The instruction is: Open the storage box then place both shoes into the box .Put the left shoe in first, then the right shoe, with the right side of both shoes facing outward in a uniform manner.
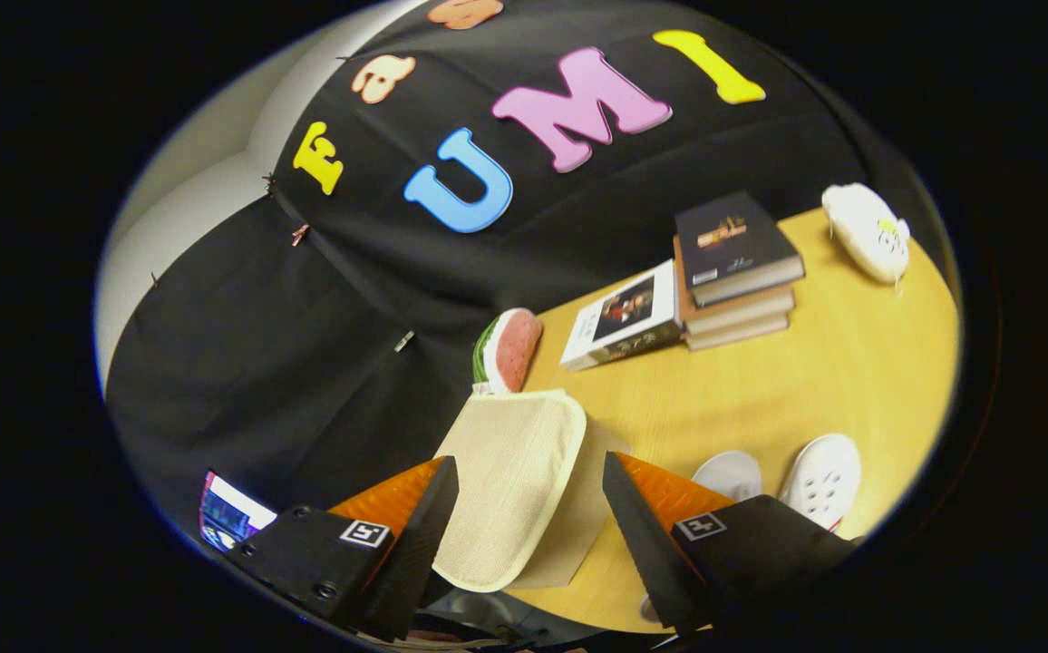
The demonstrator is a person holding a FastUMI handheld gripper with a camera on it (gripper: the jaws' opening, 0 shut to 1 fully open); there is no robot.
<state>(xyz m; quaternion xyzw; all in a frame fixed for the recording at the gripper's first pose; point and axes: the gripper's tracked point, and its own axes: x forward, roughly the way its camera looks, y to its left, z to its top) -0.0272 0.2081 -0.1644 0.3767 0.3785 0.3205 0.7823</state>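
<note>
The storage box's beige fabric lid lies between my fingers, with a flatter tan panel of the box beside it. I cannot tell how far the lid is lifted. My gripper is open; its fingers stand on either side of the lid without pressing on it, and the left finger covers the lid's near edge. Two white shoes sit side by side on the wooden table, just beyond the right finger. Their near ends are hidden behind the finger.
Beyond the box a watermelon-slice toy leans near the black cloth wall. A stack of books and a single book lie further back. A white soft object rests at the table's far corner. A small lit screen shows beside the left finger.
</note>
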